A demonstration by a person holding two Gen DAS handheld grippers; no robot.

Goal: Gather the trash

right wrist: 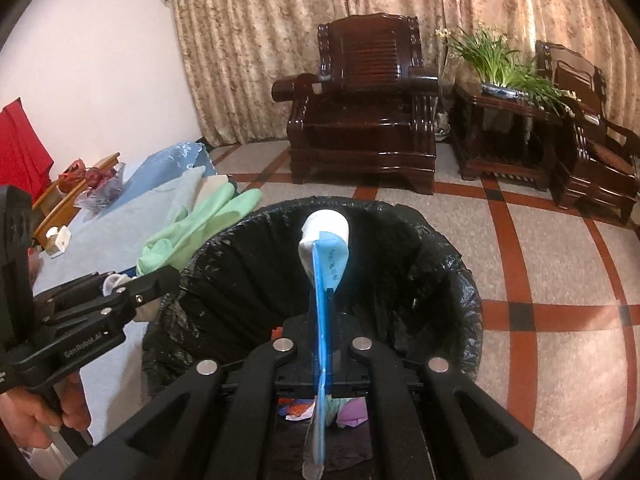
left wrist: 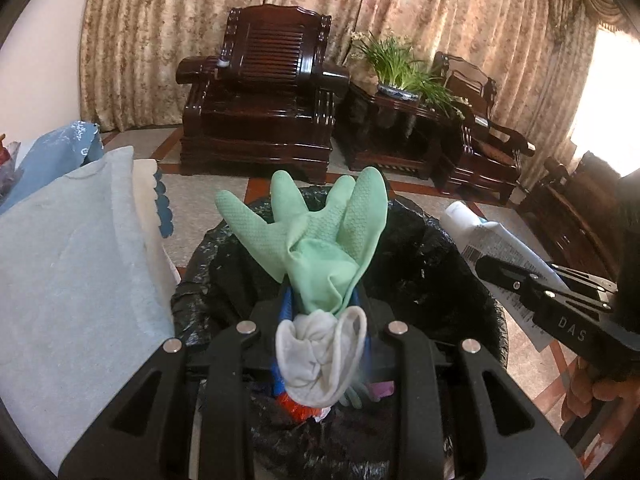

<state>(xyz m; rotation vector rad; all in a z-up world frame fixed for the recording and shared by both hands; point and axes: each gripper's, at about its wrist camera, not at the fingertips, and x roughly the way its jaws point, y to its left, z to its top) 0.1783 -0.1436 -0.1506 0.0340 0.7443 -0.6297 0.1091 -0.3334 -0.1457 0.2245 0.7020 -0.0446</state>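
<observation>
My left gripper (left wrist: 322,304) is shut on a green rubber glove (left wrist: 320,232) with a white cuff, held over the black-lined trash bin (left wrist: 460,276). The glove (right wrist: 200,224) and left gripper (right wrist: 160,280) also show in the right wrist view, at the bin's left rim. My right gripper (right wrist: 324,300) is shut on a flattened white and blue tube (right wrist: 326,248), held edge-on above the bin (right wrist: 440,264). The tube (left wrist: 492,240) and right gripper (left wrist: 500,276) show at the right of the left wrist view. Coloured trash (right wrist: 352,412) lies at the bin's bottom.
A table with a light blue cloth (left wrist: 68,264) stands left of the bin. A dark wooden armchair (left wrist: 260,92), a side table with a plant (left wrist: 400,68) and another chair (left wrist: 480,120) stand at the back by the curtain. The floor is tiled (right wrist: 560,280).
</observation>
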